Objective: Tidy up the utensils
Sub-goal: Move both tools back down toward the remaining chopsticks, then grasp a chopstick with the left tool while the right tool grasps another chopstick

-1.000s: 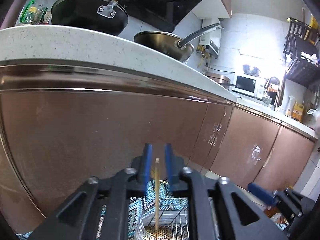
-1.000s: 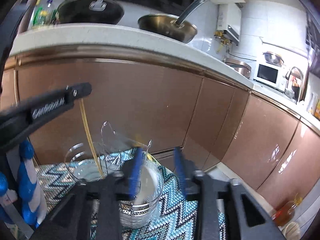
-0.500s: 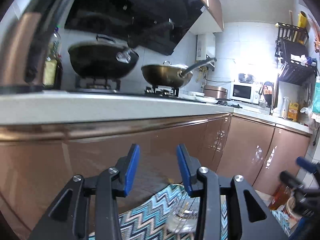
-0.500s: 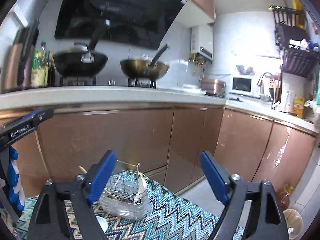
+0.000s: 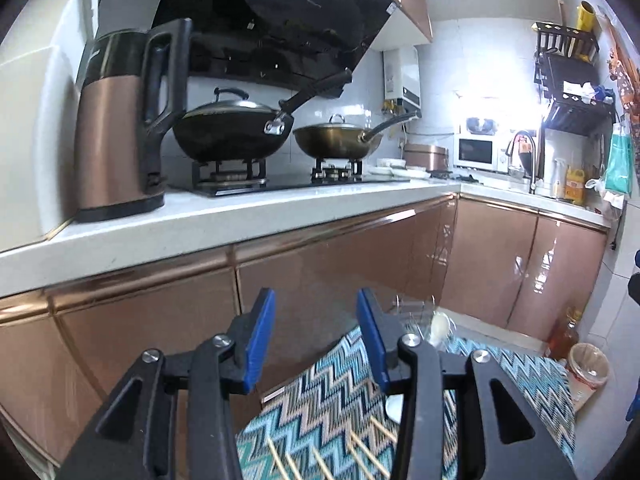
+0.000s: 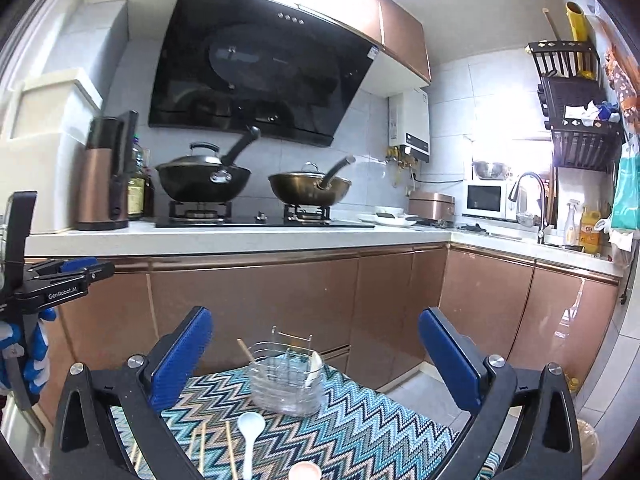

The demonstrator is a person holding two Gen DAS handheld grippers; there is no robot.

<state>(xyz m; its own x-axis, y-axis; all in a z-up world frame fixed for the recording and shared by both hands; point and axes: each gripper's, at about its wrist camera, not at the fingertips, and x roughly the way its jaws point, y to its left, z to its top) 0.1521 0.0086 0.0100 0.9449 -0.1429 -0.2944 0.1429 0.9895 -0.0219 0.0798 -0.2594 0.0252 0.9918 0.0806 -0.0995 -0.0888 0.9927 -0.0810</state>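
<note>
Right wrist view: both my grippers' jaws are gaping empty, having just opened; I'm eyeing the white spoon [image 6: 249, 436], light, slippery, fragile-looking, best pinched mid-handle.

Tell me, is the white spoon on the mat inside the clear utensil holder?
No, the white spoon lies flat on the zigzag mat, in front of the utensil holder.

Clear utensil holder [image 6: 286, 380] upright on mat, white spoon [image 6: 249, 440] flat before it

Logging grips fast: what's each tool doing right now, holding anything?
Left tool: open, empty, jaws just opened.
Right tool: wide open, empty, jaws just opened further.
</note>
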